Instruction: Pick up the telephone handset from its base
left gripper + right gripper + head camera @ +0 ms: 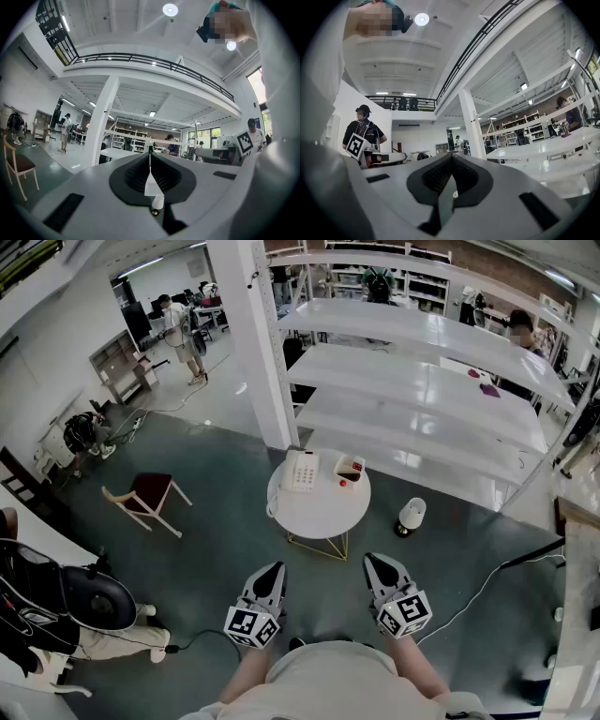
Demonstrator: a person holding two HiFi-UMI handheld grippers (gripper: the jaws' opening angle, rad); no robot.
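Though taken well short of the table, showed the left gripper (271,570) with jaws pressed together on nothing, and the right gripper (379,564) likewise closed and empty. Held both level, side by side, low before the body and pointing ahead. Placed the telephone (301,471) ahead of both and well apart from them, on the far left part of the round table (319,521), just beside a small box (349,468). Left the handset (292,472) on its base, too small to separate clearly; judged to lie along the telephone's left side, long axis running away from the grippers. Set the telephone between the two lines of reach but closer to the left gripper's, so judged that one the nearer. Called for a forward, downward reach with jaws spread across the handset's narrow width. Caught no telephone in either gripper view.
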